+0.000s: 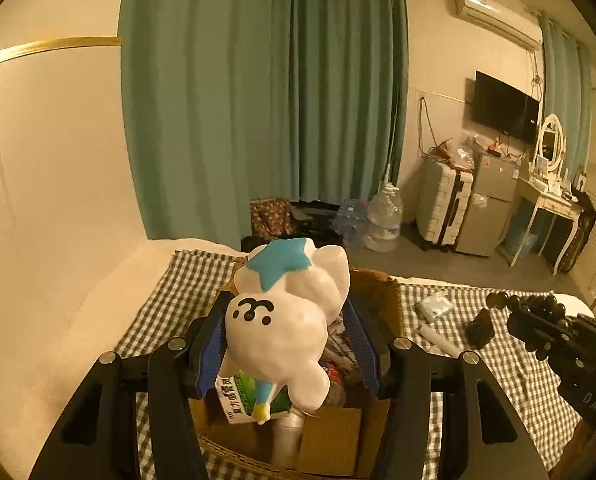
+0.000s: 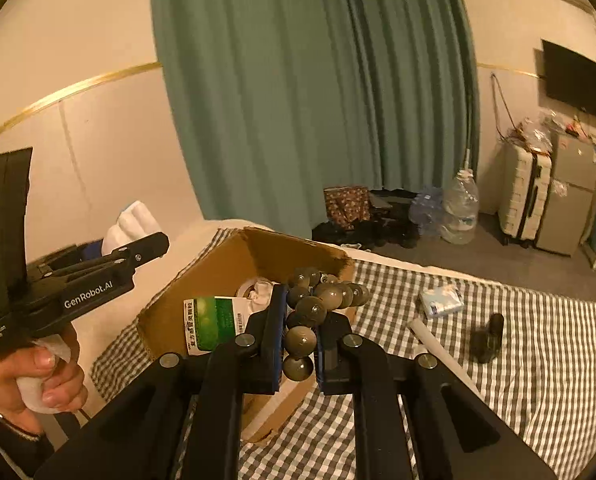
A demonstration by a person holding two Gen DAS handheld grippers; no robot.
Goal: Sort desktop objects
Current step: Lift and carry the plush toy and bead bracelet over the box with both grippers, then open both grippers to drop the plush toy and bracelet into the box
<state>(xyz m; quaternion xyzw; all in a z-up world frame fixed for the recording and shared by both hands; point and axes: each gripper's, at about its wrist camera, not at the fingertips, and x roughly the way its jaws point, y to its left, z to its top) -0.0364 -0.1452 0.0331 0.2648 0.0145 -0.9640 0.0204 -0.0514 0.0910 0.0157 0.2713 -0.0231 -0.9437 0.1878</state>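
A white glossy toy (image 1: 286,320) with a blue star on it is clamped between the blue pads of my left gripper (image 1: 286,308), which is shut on it above an open cardboard box (image 1: 377,288). A green and white carton (image 1: 238,396) and a bottle lie inside the box. My right gripper (image 2: 301,308) is shut on a string of round dark beads (image 2: 321,294), just over the box's near right rim (image 2: 218,268). In the right wrist view a hand (image 2: 38,376) carries the left gripper (image 2: 138,248) at the far left, with the toy (image 2: 136,220) showing behind it.
The box stands on a checked cloth (image 2: 517,380). To its right on the cloth lie a tissue pack (image 2: 441,300), a white tube (image 2: 437,348) and a small dark object (image 2: 487,340). Beyond the surface's far edge are a green curtain, water jugs and a suitcase.
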